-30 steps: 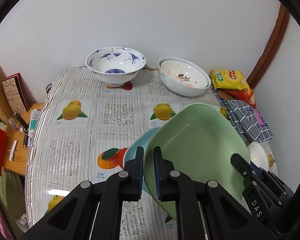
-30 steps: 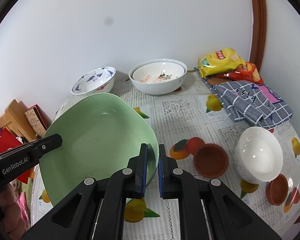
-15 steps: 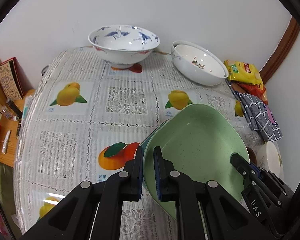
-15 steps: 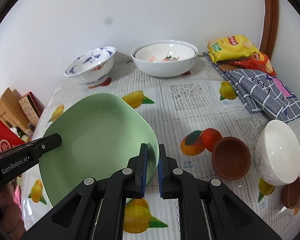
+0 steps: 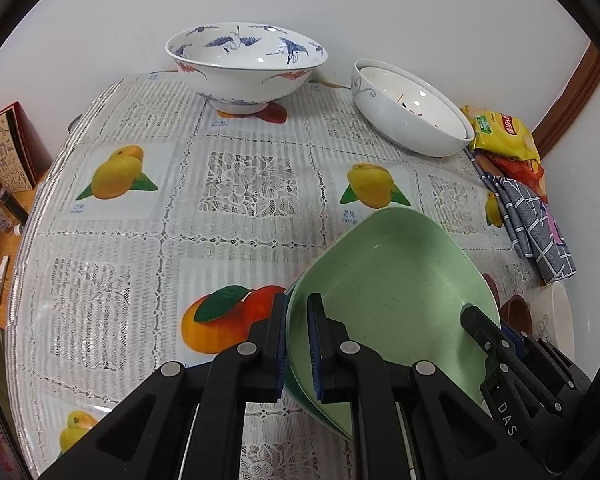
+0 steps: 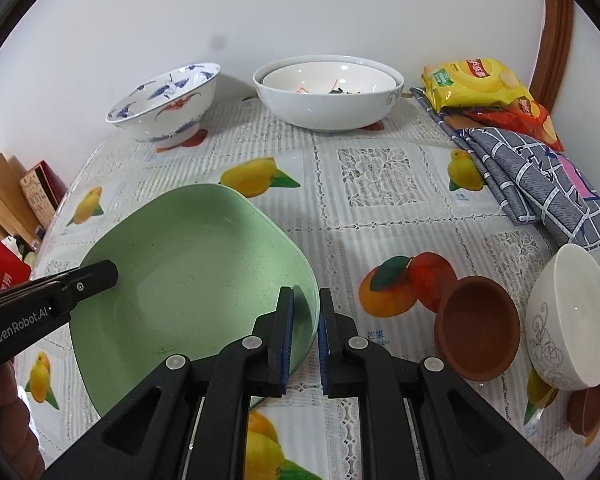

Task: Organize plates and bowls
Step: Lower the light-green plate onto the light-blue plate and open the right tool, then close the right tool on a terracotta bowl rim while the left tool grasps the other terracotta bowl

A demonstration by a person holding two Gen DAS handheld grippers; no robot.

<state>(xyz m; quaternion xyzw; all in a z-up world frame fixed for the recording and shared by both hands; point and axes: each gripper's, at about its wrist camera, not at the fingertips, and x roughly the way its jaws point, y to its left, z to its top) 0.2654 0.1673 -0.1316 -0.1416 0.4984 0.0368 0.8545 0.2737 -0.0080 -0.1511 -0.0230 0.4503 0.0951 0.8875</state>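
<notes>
A green squarish plate (image 5: pixel 396 296) sits low over the fruit-print tablecloth, with a teal plate edge (image 5: pixel 290 292) showing just under it. My left gripper (image 5: pixel 297 344) is shut on the green plate's left rim. My right gripper (image 6: pixel 305 338) is shut on its right rim (image 6: pixel 306 304); the plate fills the left of the right wrist view (image 6: pixel 188 280). A blue-and-white crane bowl (image 5: pixel 246 66) and two nested white bowls (image 5: pixel 410 110) stand at the table's far edge.
A brown clay bowl (image 6: pixel 478 326) and a white flowered bowl (image 6: pixel 568 316) lean at the right, with more brown dishes (image 6: pixel 588 408) below. A checked cloth (image 6: pixel 536 184) and snack bags (image 6: pixel 476 86) lie at the far right. Boxes (image 6: pixel 36 196) stand off the left table edge.
Both grippers have moved down and forward with the green plate, bringing it closer to the tablecloth. The far bowls look nearer and larger.
</notes>
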